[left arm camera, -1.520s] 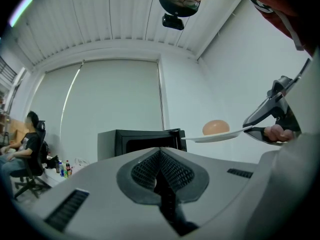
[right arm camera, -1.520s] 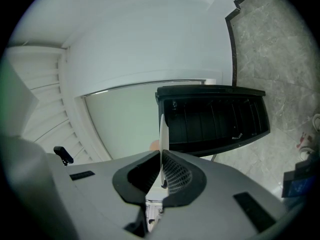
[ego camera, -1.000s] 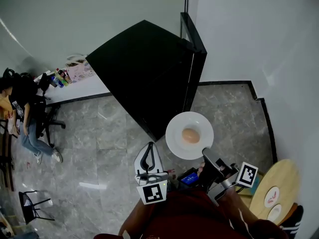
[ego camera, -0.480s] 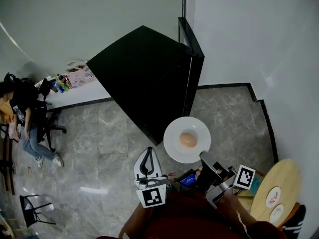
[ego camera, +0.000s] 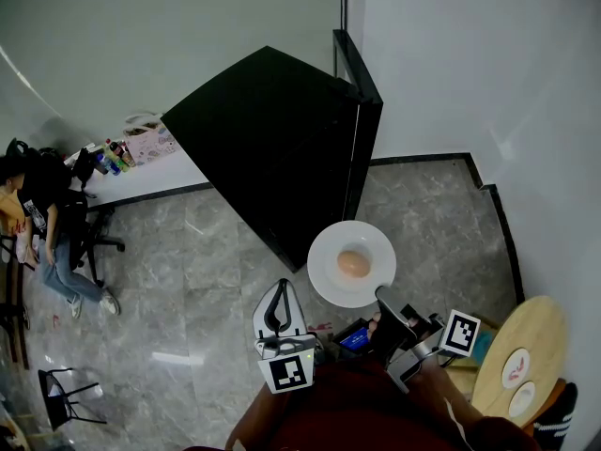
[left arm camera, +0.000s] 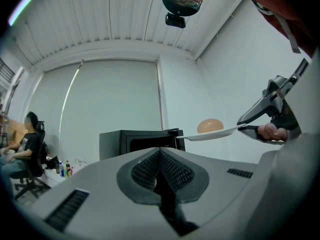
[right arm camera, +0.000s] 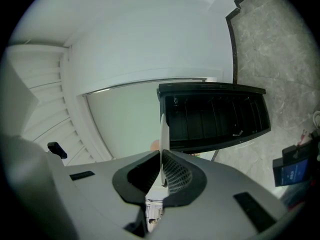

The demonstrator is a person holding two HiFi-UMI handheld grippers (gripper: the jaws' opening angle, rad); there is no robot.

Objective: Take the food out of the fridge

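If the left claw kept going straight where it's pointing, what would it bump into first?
Probably the black fridge, straight beyond the shut left claw; the plate hangs off to the right. Depth is hard to judge.

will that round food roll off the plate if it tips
Probably rolls easily: the food looks round and lies loose on the plate. The plate may pivot, since the right hand-held gripper pinches only its rim.
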